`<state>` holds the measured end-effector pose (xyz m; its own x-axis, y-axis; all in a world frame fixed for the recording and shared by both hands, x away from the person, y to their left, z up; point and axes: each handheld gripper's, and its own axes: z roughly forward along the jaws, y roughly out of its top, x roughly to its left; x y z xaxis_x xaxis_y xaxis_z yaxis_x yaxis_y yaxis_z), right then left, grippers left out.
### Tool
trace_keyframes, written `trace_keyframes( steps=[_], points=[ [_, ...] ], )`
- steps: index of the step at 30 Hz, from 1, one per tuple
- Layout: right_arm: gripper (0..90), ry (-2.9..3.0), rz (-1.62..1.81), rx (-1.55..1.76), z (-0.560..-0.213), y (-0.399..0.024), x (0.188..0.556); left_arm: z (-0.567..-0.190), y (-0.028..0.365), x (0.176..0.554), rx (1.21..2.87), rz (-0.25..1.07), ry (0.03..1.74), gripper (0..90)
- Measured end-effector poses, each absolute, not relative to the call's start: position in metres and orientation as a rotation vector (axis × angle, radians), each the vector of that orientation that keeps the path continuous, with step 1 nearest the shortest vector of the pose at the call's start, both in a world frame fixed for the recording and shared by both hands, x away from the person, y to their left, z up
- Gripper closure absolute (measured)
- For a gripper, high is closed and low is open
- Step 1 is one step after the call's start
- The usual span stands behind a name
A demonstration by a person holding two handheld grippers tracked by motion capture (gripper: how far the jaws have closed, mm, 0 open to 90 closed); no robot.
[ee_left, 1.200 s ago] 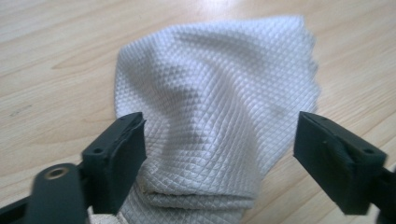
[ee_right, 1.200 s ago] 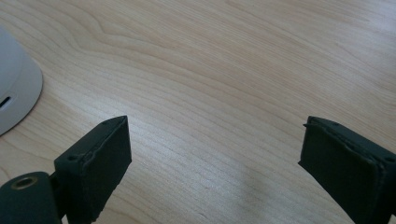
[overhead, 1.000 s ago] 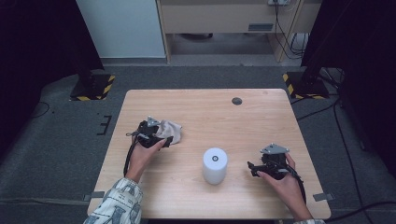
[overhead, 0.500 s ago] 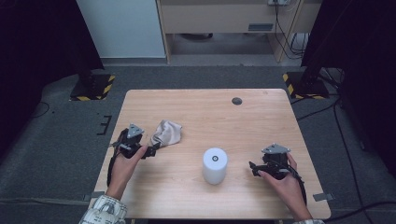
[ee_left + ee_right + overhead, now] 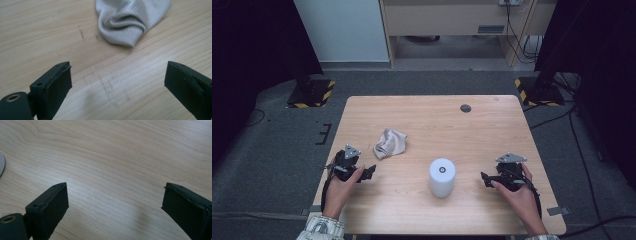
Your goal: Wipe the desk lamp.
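Observation:
A crumpled grey cloth (image 5: 390, 143) lies on the left half of the wooden table (image 5: 447, 125); in the left gripper view the cloth (image 5: 130, 20) sits just beyond the wide-apart jaws. My left gripper (image 5: 368, 171) rests near the table's left edge, open and empty, a short way below and left of the cloth. A white cylinder (image 5: 442, 177) stands near the front middle. My right gripper (image 5: 485, 178) is at the front right, open, its jaws pointing toward the cylinder over bare wood (image 5: 115, 170).
A small dark round insert (image 5: 465, 108) is set in the table near its far edge. Black stands with yellow-striped bases (image 5: 309, 92) sit on the floor at both far corners. A cabinet (image 5: 452, 20) is behind the table.
My left gripper has let go of the cloth and drawn back toward the front left, leaving the cloth lying on the table. The right gripper has stayed put.

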<state>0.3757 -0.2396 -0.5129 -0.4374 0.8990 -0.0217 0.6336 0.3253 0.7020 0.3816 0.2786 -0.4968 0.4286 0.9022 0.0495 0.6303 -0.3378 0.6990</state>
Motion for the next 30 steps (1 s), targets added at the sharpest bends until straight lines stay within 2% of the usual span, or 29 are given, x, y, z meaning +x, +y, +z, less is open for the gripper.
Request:
trace_keyframes(
  steps=[7,22,27,30],
  points=[
    [6.8,2.17,0.904,1.402,-0.513,-0.247,0.378,-0.502,0.275,0.376,2.166,0.569,1.283,6.1],
    [7.0,2.083,0.889,1.554,-0.524,-0.274,0.399,-0.512,0.291,0.385,2.13,0.538,1.355,5.3],
    [4.9,2.098,0.833,1.575,-0.532,-0.274,0.402,-0.525,0.289,0.389,2.175,0.473,1.399,3.4],
    [0.4,2.07,0.817,1.531,-0.537,-0.267,0.401,-0.528,0.289,0.388,2.145,0.468,1.391,0.0]
  ],
)
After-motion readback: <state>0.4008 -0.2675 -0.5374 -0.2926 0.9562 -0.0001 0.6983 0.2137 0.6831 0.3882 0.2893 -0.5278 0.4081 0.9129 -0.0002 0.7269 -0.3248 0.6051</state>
